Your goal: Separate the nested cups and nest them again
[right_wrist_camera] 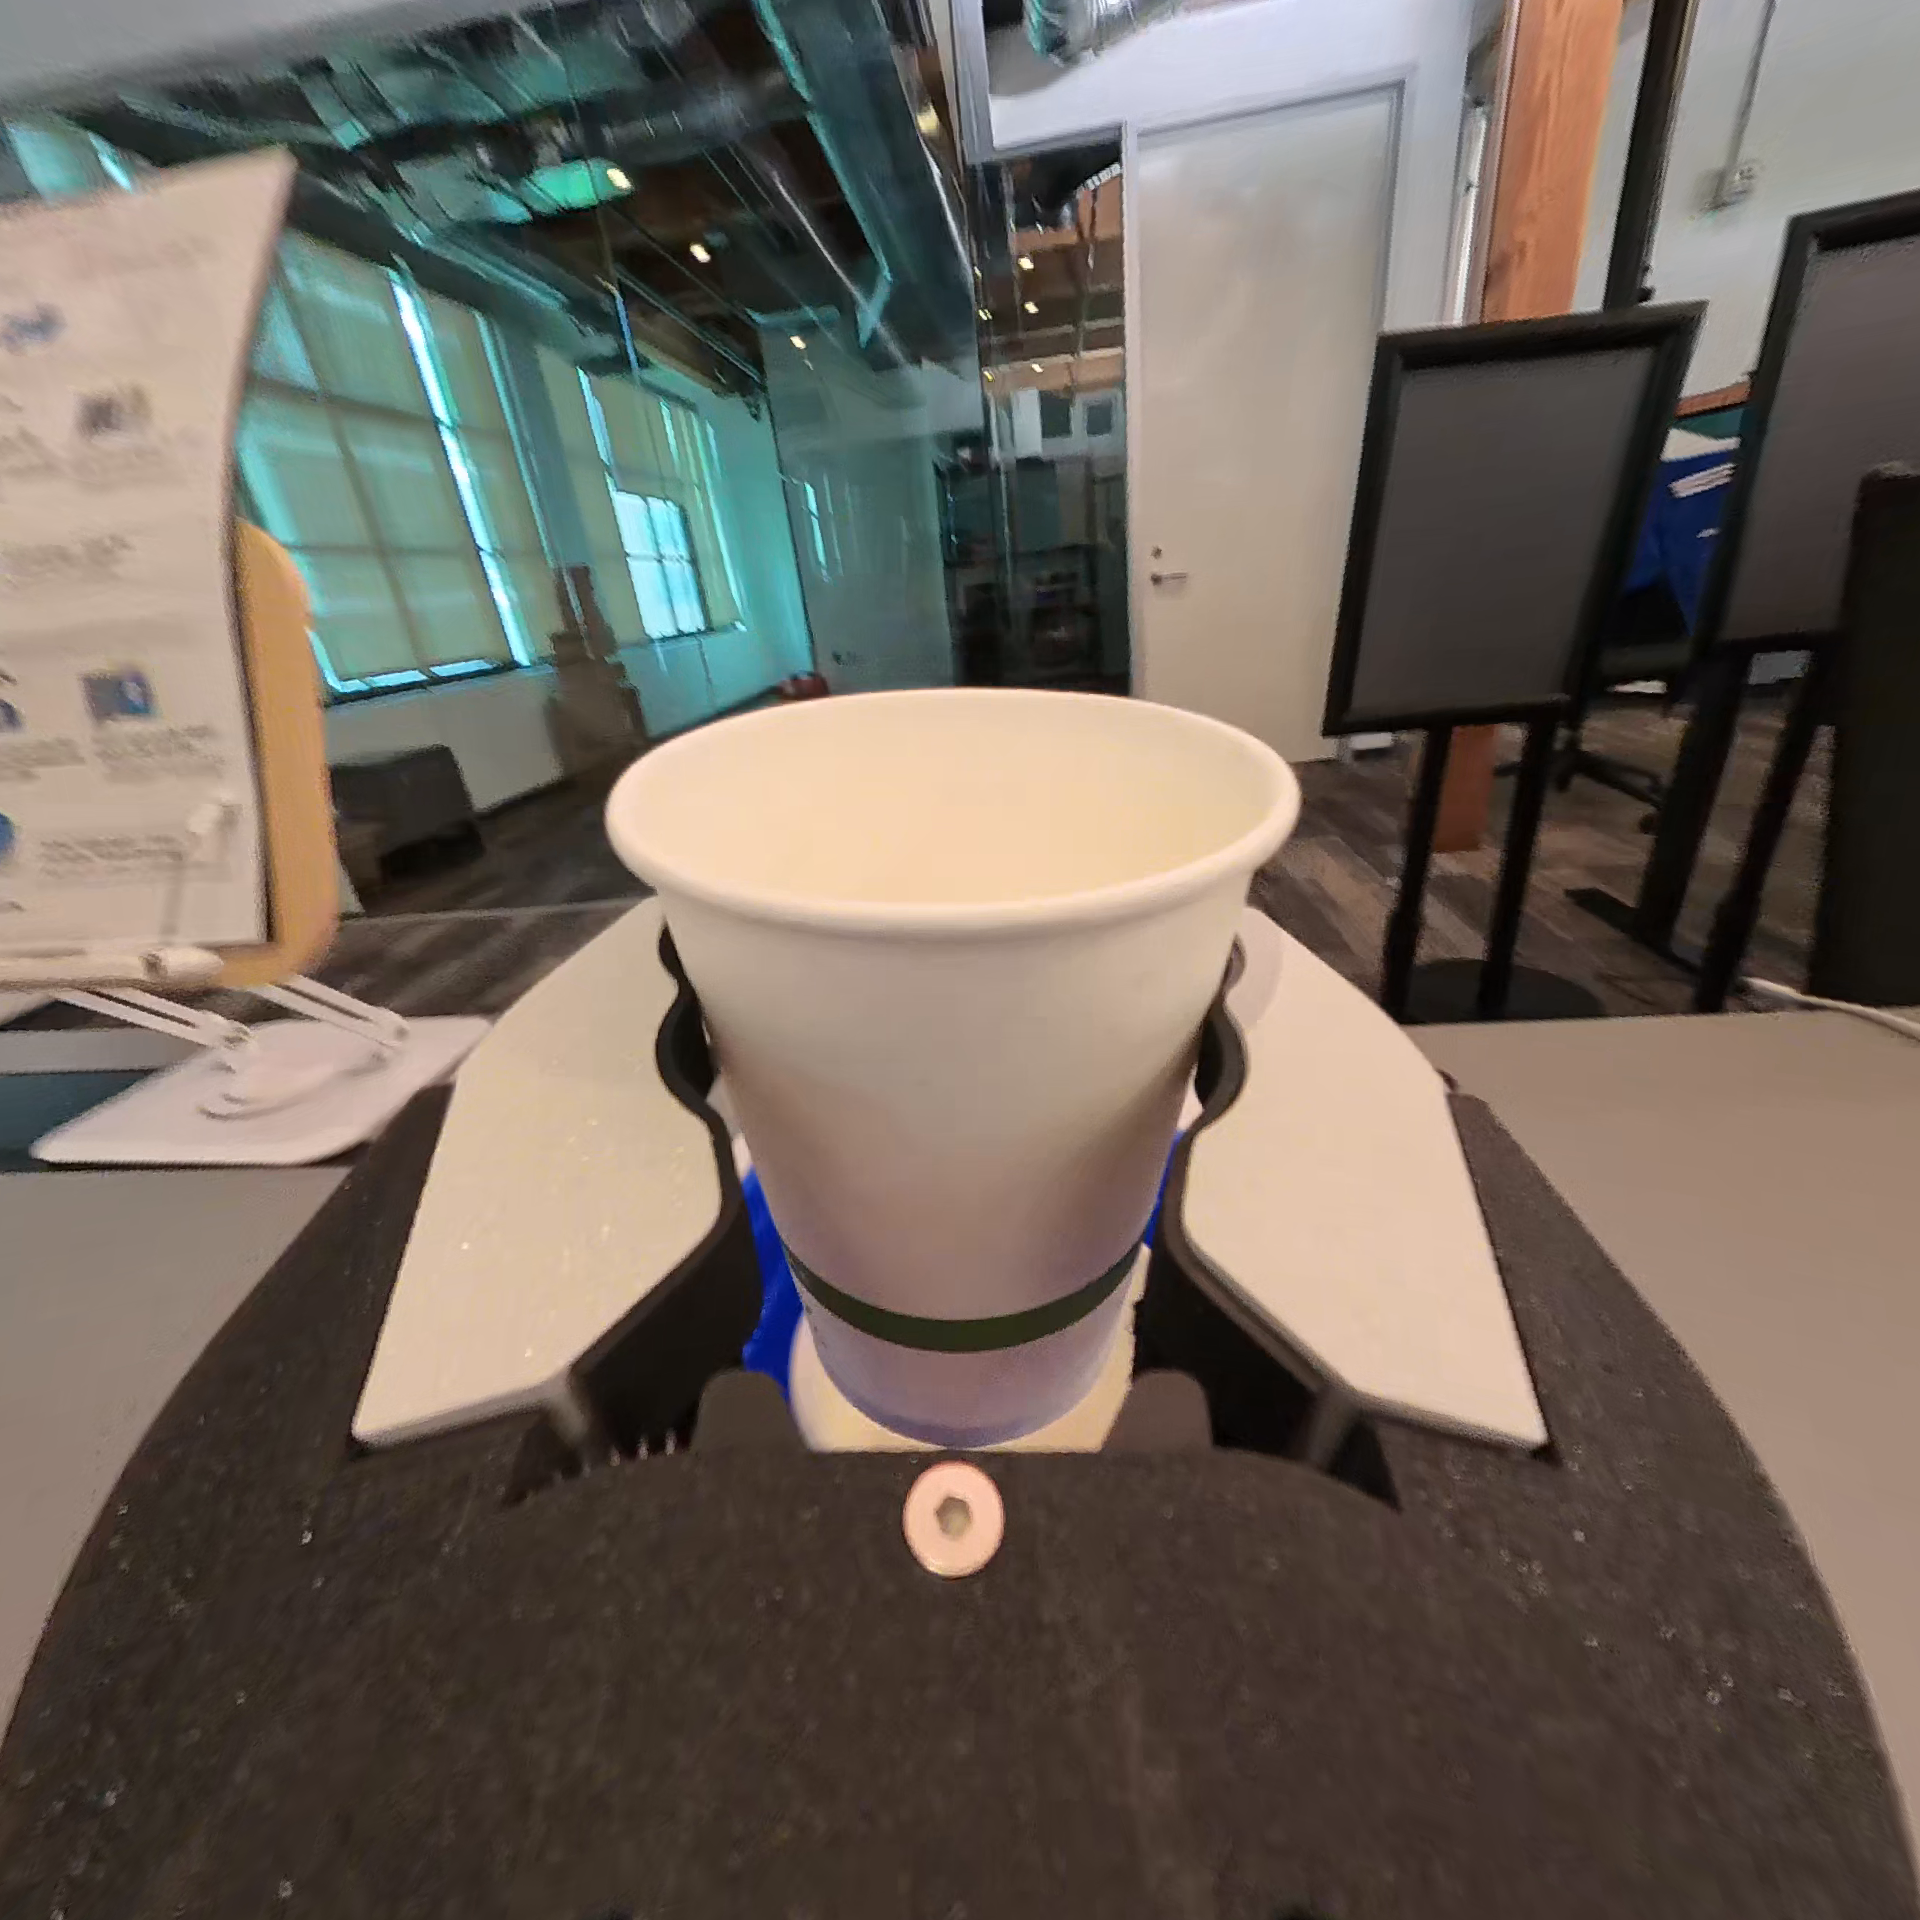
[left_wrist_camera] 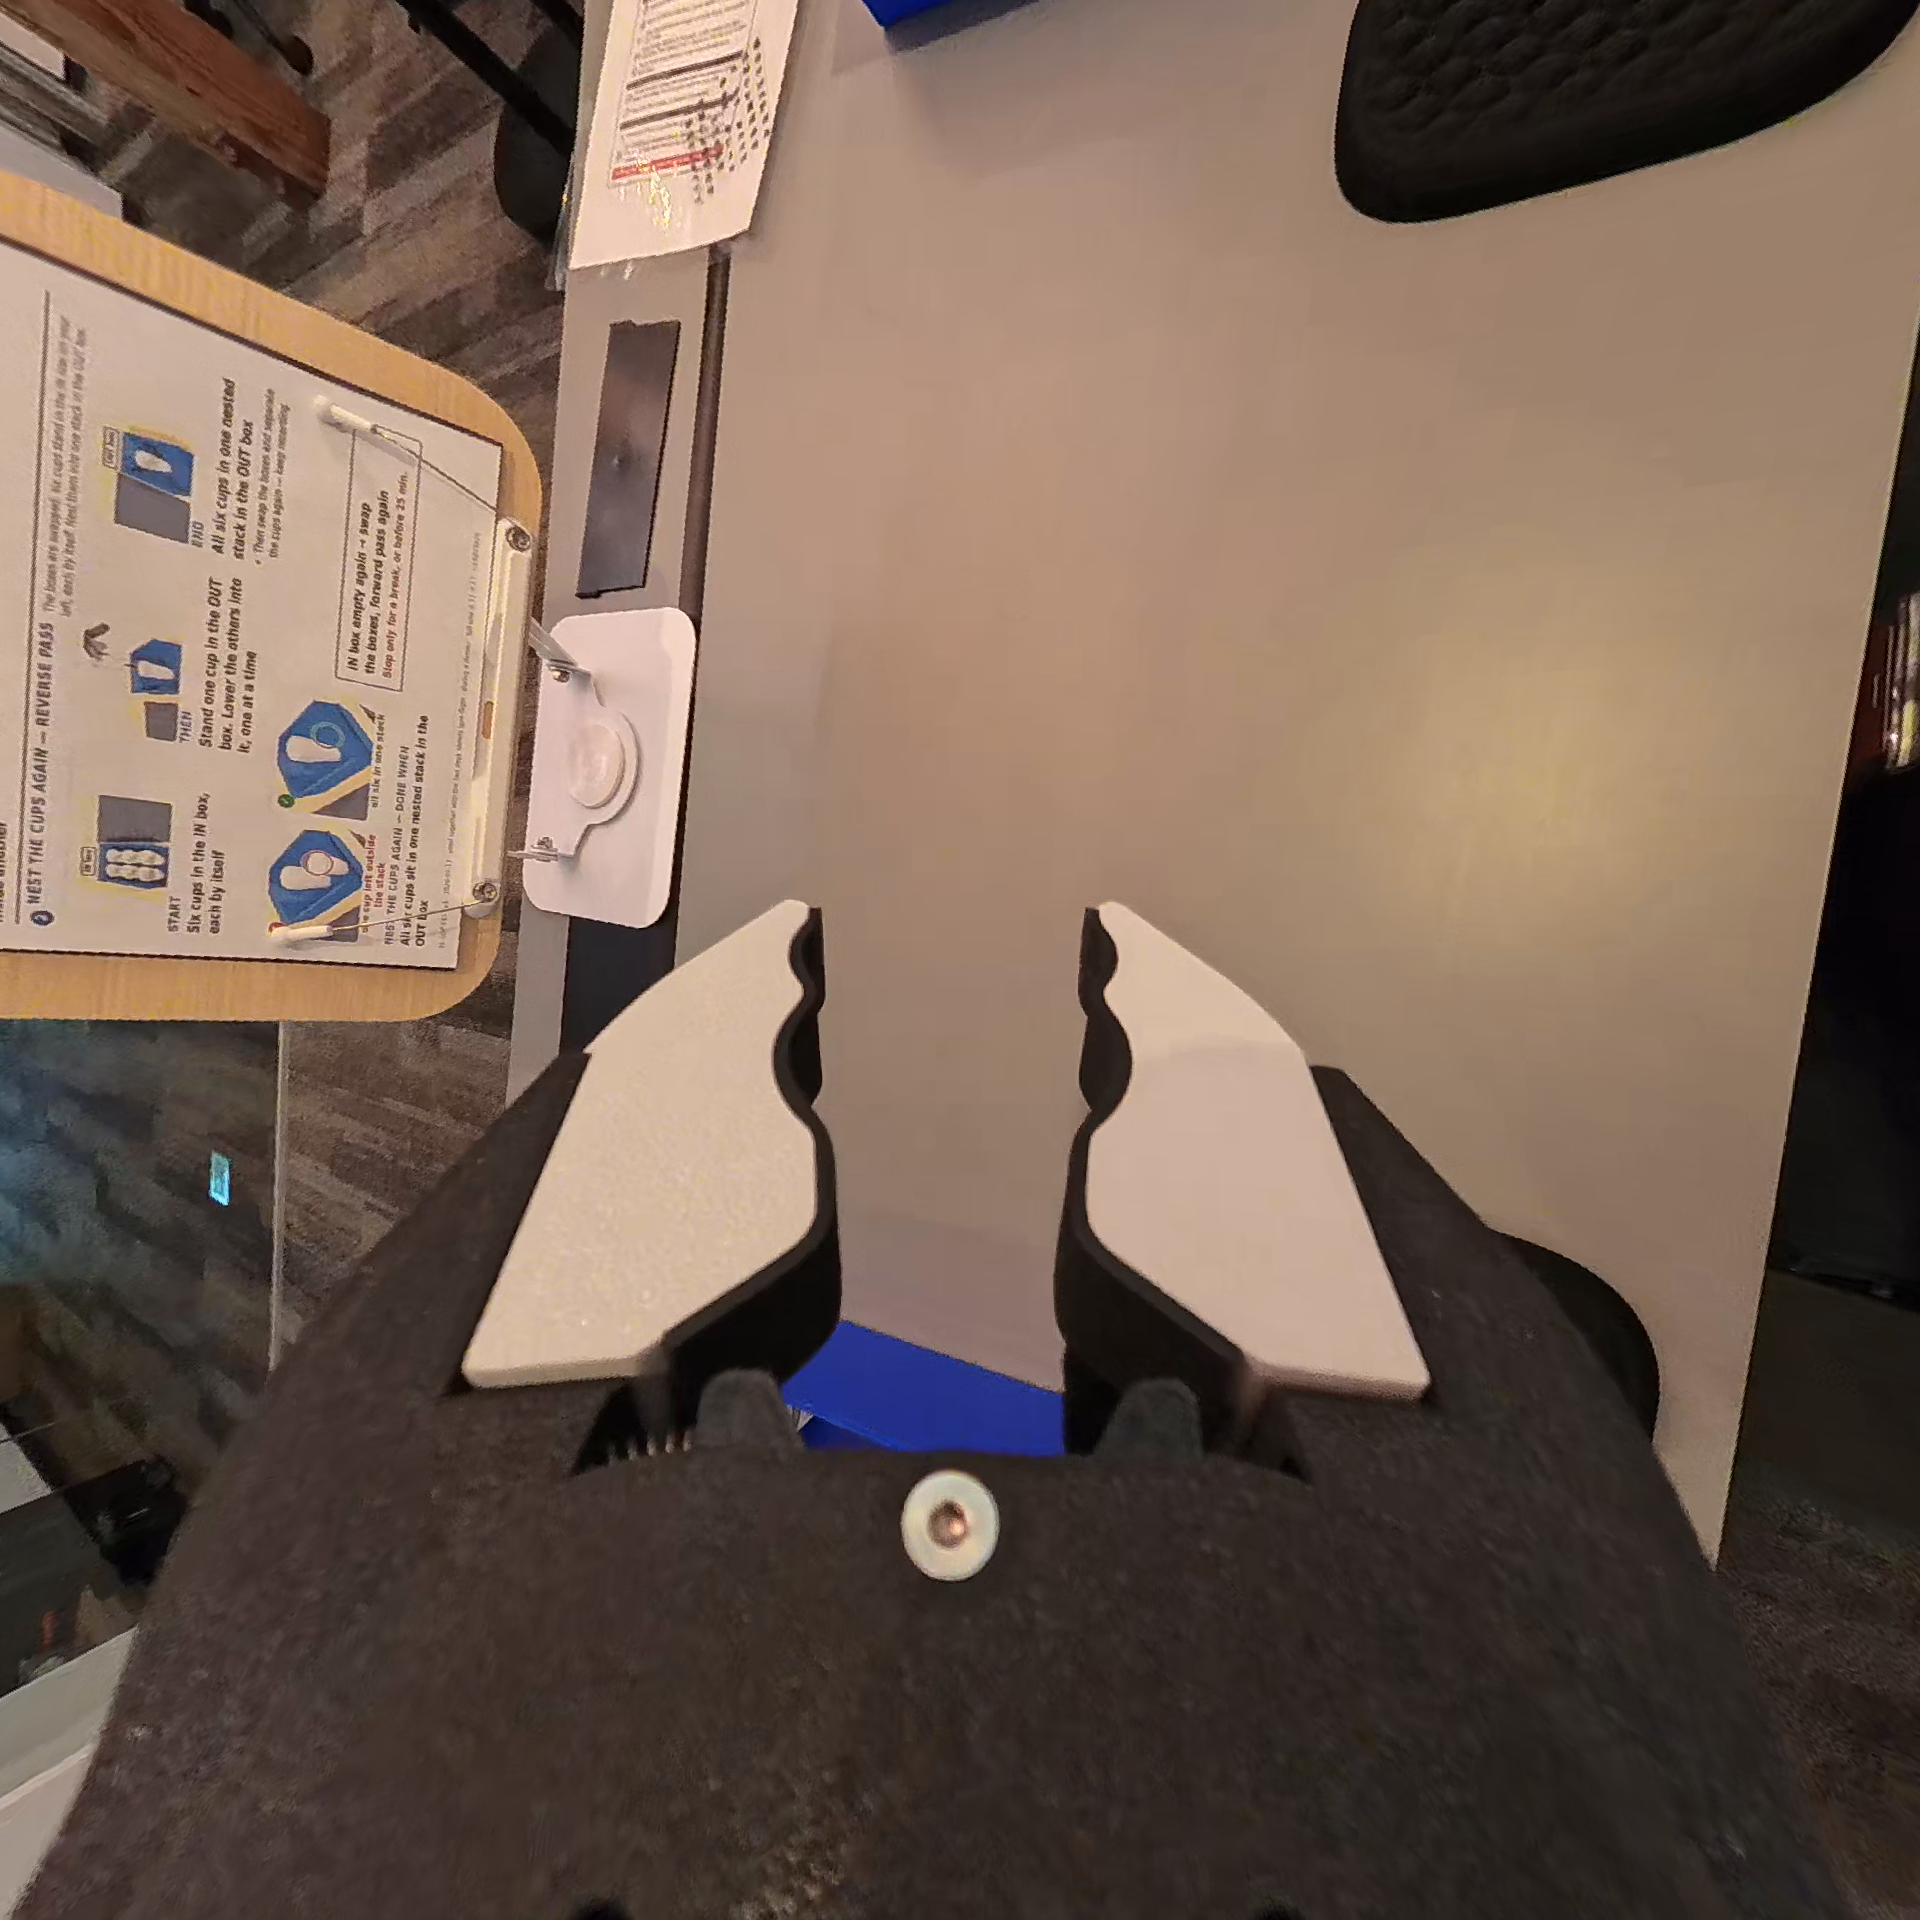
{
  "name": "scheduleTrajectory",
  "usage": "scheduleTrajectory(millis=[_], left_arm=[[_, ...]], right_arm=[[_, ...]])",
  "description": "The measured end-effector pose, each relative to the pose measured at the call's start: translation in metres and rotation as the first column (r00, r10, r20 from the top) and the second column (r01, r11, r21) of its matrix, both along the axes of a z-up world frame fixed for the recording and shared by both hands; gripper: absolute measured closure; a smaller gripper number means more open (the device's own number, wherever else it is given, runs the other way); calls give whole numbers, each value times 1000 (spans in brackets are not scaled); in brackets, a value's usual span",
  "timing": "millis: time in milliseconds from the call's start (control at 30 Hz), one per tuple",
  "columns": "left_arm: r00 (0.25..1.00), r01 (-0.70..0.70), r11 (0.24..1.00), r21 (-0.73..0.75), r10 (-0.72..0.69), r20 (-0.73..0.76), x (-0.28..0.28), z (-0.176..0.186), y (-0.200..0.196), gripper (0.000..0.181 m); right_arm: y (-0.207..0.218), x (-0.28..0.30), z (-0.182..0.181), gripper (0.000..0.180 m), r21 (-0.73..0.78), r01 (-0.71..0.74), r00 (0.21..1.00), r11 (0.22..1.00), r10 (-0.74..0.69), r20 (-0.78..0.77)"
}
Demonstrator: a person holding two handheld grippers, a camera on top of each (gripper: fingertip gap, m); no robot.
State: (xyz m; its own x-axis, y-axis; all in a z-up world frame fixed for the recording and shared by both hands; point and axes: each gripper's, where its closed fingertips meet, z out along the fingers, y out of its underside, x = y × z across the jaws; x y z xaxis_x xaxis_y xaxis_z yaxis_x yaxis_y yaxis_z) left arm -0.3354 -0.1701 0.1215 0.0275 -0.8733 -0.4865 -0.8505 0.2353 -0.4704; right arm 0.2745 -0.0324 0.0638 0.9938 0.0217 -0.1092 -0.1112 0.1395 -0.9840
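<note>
Grey and bare, the table (left_wrist_camera: 1247, 623) fills most of the left wrist view, with an instruction sheet on a wooden stand (left_wrist_camera: 239, 644) off its edge; behind the table in the right wrist view an office with glass partitions and a dark standing sign board (right_wrist_camera: 1496, 520) is seen.

A white paper cup (right_wrist_camera: 951, 1039) is held upright in the right gripper (right_wrist_camera: 951, 997), whose fingers are clamped on its wall at about mid-height, below the rolled rim. Just beneath the cup's base a second white rim and a patch of blue (right_wrist_camera: 764, 1340) can be made out; whether the held cup touches what lies beneath cannot be told. The left gripper (left_wrist_camera: 951, 935) is spread apart and holds nothing, with only table seen between its fingers and a corner of a blue box (left_wrist_camera: 914, 1392) near its base.

The cup is judged to be very light, thin-walled and easily crushed or ovalled by a hard squeeze. Its smooth tapered side is likely to let it slip downward in a slack grip. The stiffest place to take hold is probably just under the rim, where the rolled edge resists collapse.
</note>
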Motion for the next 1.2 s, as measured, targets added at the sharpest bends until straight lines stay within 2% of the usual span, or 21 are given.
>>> scheduleTrajectory(millis=[233, 667, 933, 1000, 1100, 1200], left_arm=[[1000, -1, 1000, 8, 1, -28, -1, 1, -7, 136], [997, 10, 1000, -3, -10, -70, 3, -6, -9, 137], [998, 6, 1000, -7, -6, -67, 1, -6, -9, 137], [998, -16, 1000, -2, 16, -67, -7, -6, -5, 137], [996, -75, 997, 2, 75, -58, -30, -5, 6, 137], [978, -196, 981, 18, 196, -66, -76, -7, 31, 137]], right_arm=[[7, 2, -32, 88, -23, 27, 999, 999, -26, 42], [9, -9, -77, 86, -224, 21, 992, 974, 8, 129], [-3, 0, -106, 76, -443, 88, 974, 892, 15, 224], [-9, 2, -111, 67, -493, 107, 966, 864, 27, 258], [-17, -2, -106, 64, -501, 114, 944, 858, 63, 323], [-26, -11, -83, 63, -461, 122, 919, 879, 75, 387]])
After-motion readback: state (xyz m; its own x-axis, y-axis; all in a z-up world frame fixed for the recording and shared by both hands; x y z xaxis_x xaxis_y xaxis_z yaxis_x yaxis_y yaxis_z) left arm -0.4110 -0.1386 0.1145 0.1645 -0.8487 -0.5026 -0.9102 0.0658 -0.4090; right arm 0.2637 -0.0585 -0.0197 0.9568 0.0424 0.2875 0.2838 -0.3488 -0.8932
